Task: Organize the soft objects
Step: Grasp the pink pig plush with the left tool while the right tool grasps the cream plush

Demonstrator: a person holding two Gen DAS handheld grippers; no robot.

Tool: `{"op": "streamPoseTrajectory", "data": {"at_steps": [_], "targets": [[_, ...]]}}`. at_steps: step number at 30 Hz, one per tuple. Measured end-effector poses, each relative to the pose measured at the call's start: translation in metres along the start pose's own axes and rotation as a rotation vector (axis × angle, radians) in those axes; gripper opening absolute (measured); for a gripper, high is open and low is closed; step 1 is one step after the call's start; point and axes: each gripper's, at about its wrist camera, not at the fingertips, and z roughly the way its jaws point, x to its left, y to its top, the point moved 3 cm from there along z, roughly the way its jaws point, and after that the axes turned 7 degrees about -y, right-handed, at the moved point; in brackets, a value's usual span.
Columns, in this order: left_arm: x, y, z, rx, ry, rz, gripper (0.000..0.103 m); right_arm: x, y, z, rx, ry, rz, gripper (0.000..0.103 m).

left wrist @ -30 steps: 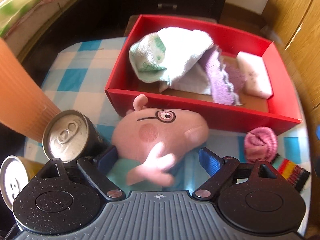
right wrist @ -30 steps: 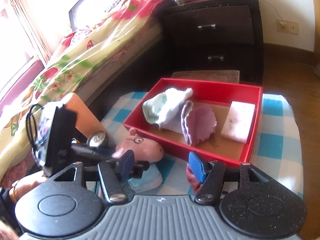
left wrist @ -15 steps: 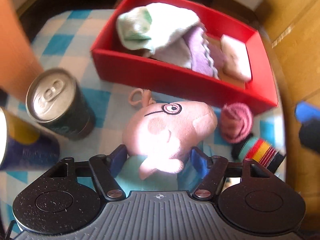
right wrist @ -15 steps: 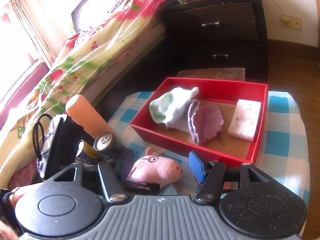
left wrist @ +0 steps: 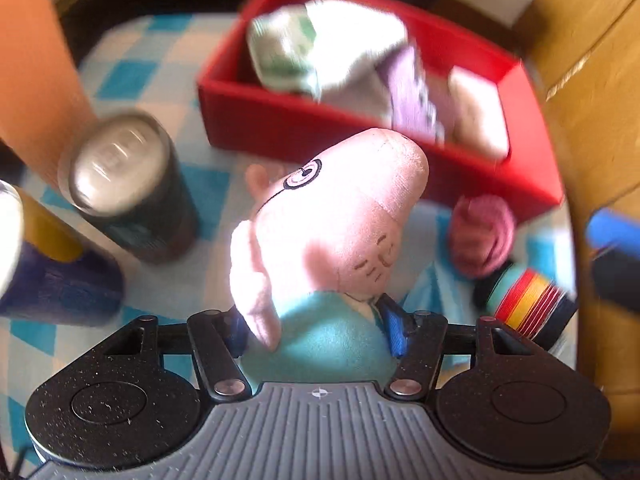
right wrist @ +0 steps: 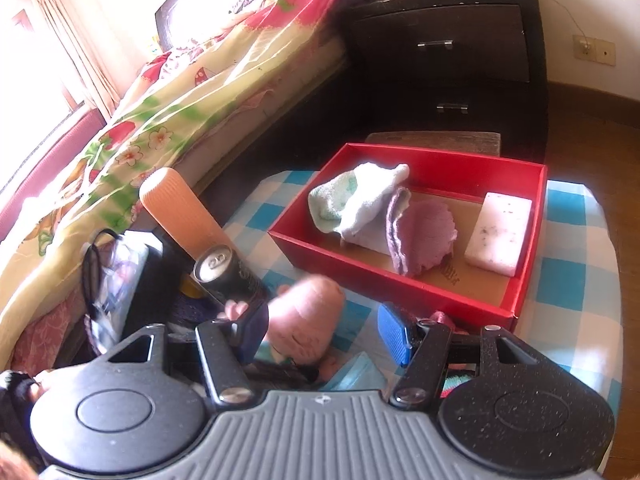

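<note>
**On the checked tablecloth, a pig plush sits between closing jaws**

Across the blue and white checked tablecloth point(right wrist: 576, 240) we see a red box point(right wrist: 532, 280) at the far side. Inside it lie a white and green towel point(right wrist: 360, 200), a purple cloth point(right wrist: 424, 236) and a pale sponge block point(right wrist: 500, 236). Beside the box stand an orange ribbed cylinder point(right wrist: 180, 208), a dark drink can point(left wrist: 128, 184) and, nearer us, a blue and yellow can point(left wrist: 44, 264).

We hold the left gripper point(left wrist: 316, 328) pointing steeply down, its jaws closing, both blue pads touching the teal body of the pink pig plush point(left wrist: 340, 216). The plush stands just in front of the box, snout tilted toward it. To its right lie a rolled pink sock point(left wrist: 484, 236) and a striped sock roll point(left wrist: 528, 304).

Our right gripper point(right wrist: 320, 336) hovers part open, gripping nothing.
</note>
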Motion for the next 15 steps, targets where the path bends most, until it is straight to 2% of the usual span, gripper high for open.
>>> {"op": "streamPoseTrajectory", "data": {"at_steps": [6,11,15], "targets": [[0.008,0.005,-0.047,-0.131,-0.1,-0.076,0.061,-0.005,-0.019,0.003,0.043,-0.035,0.004,0.038],[0.009,0.002,-0.073,-0.217,-0.221,-0.14,0.061,-0.011,-0.041,0.014,0.103,-0.078,0.011,0.038],[0.01,-0.008,-0.085,-0.297,-0.227,-0.153,0.061,-0.016,-0.048,0.035,0.163,-0.116,0.03,0.038]]}}
